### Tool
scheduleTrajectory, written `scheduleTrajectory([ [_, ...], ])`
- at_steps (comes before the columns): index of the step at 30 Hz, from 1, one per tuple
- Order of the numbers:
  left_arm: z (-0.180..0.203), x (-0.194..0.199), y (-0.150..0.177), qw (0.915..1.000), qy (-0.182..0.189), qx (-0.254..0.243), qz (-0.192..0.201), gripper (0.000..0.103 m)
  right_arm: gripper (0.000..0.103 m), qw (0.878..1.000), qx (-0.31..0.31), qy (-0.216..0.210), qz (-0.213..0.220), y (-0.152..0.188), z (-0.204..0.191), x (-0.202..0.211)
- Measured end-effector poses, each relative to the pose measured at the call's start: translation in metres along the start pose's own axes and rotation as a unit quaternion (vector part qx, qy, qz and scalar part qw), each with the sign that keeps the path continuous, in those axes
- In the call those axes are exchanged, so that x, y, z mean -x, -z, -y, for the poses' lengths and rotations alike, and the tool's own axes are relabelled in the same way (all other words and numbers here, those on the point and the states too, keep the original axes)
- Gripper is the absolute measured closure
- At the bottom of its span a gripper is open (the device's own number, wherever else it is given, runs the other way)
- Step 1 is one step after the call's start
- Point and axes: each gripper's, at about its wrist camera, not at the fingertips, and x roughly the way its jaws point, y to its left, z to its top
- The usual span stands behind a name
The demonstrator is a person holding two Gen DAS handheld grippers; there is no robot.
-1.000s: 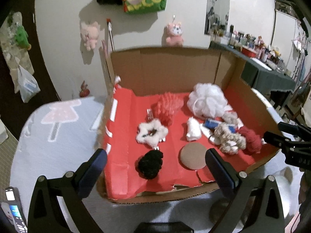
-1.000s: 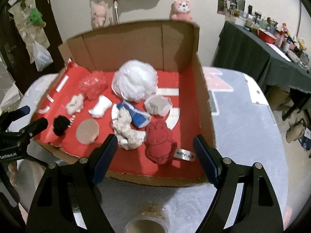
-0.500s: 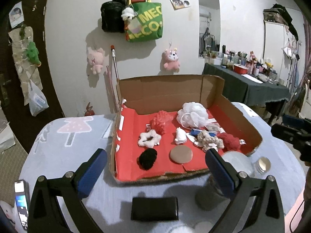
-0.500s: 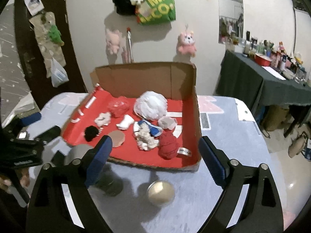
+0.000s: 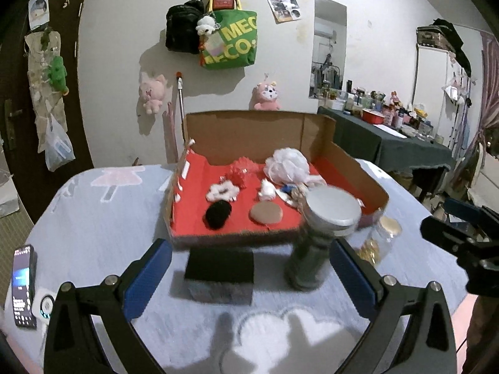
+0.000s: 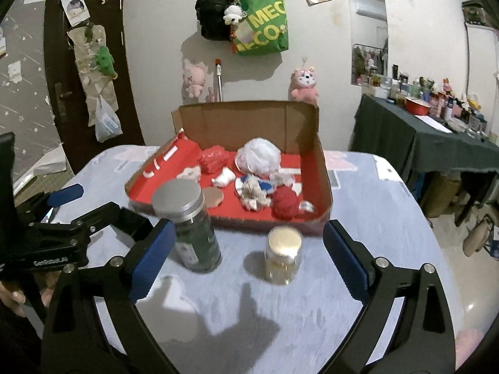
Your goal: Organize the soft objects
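Observation:
A cardboard box (image 5: pixel 255 121) (image 6: pixel 249 118) with a red lining stands on the cloth-covered table. Inside lie a white bath pouf (image 5: pixel 287 162) (image 6: pixel 257 155), a red pouf (image 5: pixel 241 171) (image 6: pixel 213 159), a white scrunchie (image 5: pixel 222 190), a black scrunchie (image 5: pixel 218 215), a brown round pad (image 5: pixel 266 212), a beige scrunchie (image 6: pixel 254 194) and a red plush (image 6: pixel 285 205). My left gripper (image 5: pixel 249 277) hangs open in front of the box, touching nothing. My right gripper (image 6: pixel 248 258) is also back from the box; its jaws are opening and its pads press on nothing.
In front of the box stand a dark jar with a silver lid (image 5: pixel 324 227) (image 6: pixel 187 218), a small gold-lidded jar (image 6: pixel 283 254) (image 5: pixel 379 240) and a black block (image 5: pixel 220 269). A phone (image 5: pixel 23 283) lies at the table's left edge. A cluttered dark side table (image 6: pixel 421 143) is at the right.
Both grippers have drawn back from the box, which now looks smaller and farther. The two jars and the black block have come into view. The right jaws stand wider.

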Motion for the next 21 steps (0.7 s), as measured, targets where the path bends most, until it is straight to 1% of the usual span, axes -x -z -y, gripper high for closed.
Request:
scheduleTrajectory([
  [6, 0.007, -0.003, 0.029, 0.9998, 0.006, 0.002, -0.017, 0.000, 0.006, 1.000, -0.017, -0.011, -0.015, 0.032, -0.001, -0.004],
  [10, 0.009, -0.016, 0.048, 0.9991, 0.006, 0.006, -0.041, 0.000, 0.006, 0.999, -0.019, 0.003, -0.029, 0.056, -0.001, -0.012],
  [15, 0.010, -0.035, 0.070, 0.9971, 0.003, 0.009, -0.075, 0.000, 0.006, 0.998, -0.020, 0.016, -0.060, 0.082, 0.002, -0.031],
  [18, 0.011, -0.045, 0.080, 0.9957, -0.004, 0.010, -0.092, 0.000, 0.006, 0.997, -0.021, 0.021, -0.076, 0.092, 0.005, -0.042],
  [21, 0.010, -0.052, 0.084, 0.9948, -0.010, 0.009, -0.101, 0.000, 0.006, 0.995, -0.025, 0.027, -0.092, 0.098, 0.009, -0.054],
])
